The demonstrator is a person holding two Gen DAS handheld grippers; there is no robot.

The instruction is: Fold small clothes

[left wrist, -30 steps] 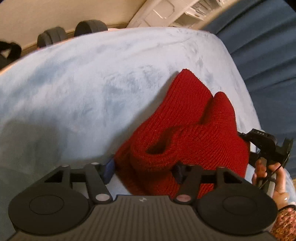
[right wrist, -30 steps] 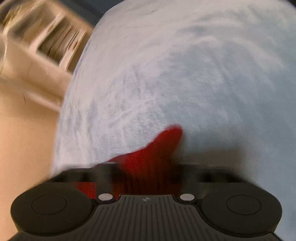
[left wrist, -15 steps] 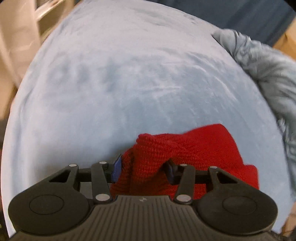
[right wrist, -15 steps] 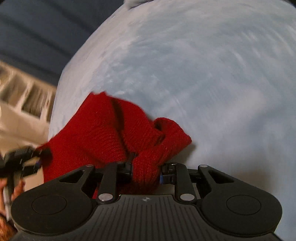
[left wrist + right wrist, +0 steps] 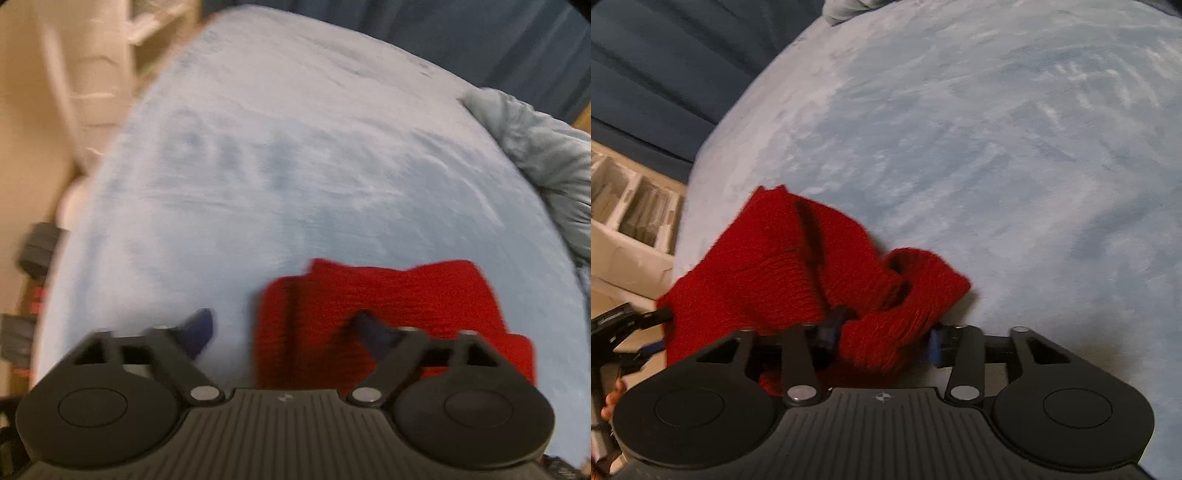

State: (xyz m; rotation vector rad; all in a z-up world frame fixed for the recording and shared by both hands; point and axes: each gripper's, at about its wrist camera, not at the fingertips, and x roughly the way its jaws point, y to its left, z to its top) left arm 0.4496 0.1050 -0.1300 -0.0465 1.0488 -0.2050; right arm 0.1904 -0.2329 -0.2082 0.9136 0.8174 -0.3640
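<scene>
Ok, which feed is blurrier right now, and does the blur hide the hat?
Left wrist view: smeared by motion, red knit hat soft-edged, knit hardly readable, bed cover streaky. Right wrist view: sharper, hat's ribbing clear. Both bend the bed's edges, fisheye style.

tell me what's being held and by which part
Nothing. Both jaws have just been opening: left gripper wide over the red hat, whose bunched edge lies loose between the fingers of the right gripper.

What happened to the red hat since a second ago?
Both grippers carried the red knit hat across the light blue blanket and set it down. The left gripper has just opened and let go; the right gripper has been opening around a fold. The blanket stayed put.
</scene>
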